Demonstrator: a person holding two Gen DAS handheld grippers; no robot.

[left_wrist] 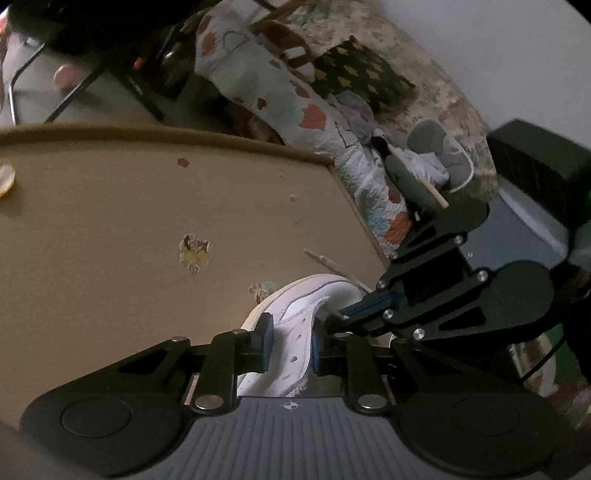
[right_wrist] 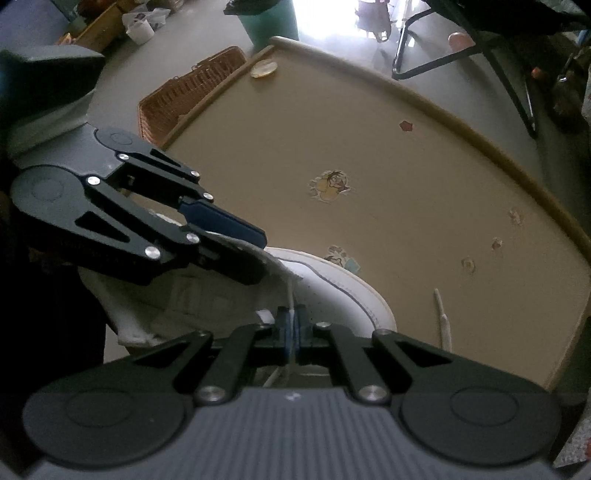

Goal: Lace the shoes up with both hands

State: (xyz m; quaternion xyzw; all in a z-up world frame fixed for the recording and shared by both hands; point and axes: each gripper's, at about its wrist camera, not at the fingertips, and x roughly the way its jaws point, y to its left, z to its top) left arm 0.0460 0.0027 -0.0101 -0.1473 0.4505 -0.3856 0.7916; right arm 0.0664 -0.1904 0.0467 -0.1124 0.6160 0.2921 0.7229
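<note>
A white sneaker (left_wrist: 295, 302) lies on the tan table (left_wrist: 110, 221). In the left wrist view my left gripper (left_wrist: 291, 345) is shut on the sneaker's eyelet flap, a blue pad on each side of it. My right gripper (left_wrist: 332, 319) reaches in from the right, its tips at the shoe's opening. In the right wrist view the right gripper (right_wrist: 293, 332) is shut on a thin white lace (right_wrist: 292, 306) that runs up out of the sneaker (right_wrist: 332, 291). The left gripper (right_wrist: 260, 254) clamps the shoe's upper from the left. The lace's other end (right_wrist: 443, 321) lies loose on the table (right_wrist: 406, 166).
Cartoon stickers (right_wrist: 330, 184) dot the tabletop, which has a raised rim (right_wrist: 480, 136). A wicker basket (right_wrist: 192, 96), a teal bin (right_wrist: 269, 22) and metal chair legs (right_wrist: 461, 55) stand on the floor beyond. A bed with a patterned quilt (left_wrist: 295, 92) is past the table's right corner.
</note>
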